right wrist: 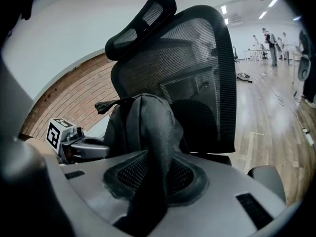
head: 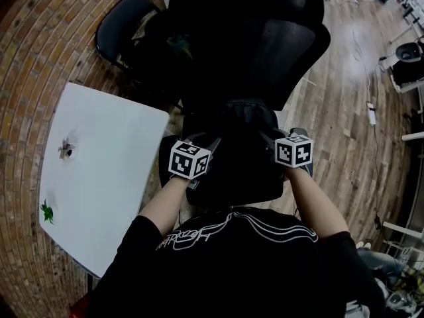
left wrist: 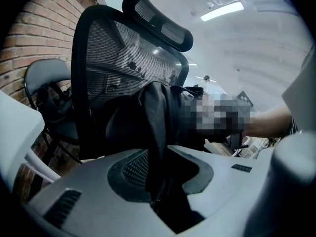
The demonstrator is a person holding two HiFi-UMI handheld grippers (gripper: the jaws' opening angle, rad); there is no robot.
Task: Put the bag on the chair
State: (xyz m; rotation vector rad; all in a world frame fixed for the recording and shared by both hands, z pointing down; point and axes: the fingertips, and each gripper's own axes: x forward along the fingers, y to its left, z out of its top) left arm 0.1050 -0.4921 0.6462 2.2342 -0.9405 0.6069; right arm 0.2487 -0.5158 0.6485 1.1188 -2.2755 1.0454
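Note:
A black fabric bag (head: 232, 144) rests on the seat of a black mesh office chair (head: 252, 38), right in front of me. My left gripper (head: 205, 142) is at the bag's left side and my right gripper (head: 269, 138) at its right. In the left gripper view a fold of the bag (left wrist: 148, 117) runs down between the jaws of the left gripper (left wrist: 163, 177), with the chair's mesh back (left wrist: 123, 48) behind. In the right gripper view a strap-like fold of the bag (right wrist: 143, 122) is pinched in the right gripper (right wrist: 150, 181), in front of the chair back (right wrist: 197, 58).
A white table (head: 99, 177) stands at my left with a small green thing (head: 46, 212) and a small dark thing (head: 66, 149) on it. A second black chair (head: 126, 32) stands beyond the table by the brick wall. Wooden floor (head: 344, 138) stretches to the right.

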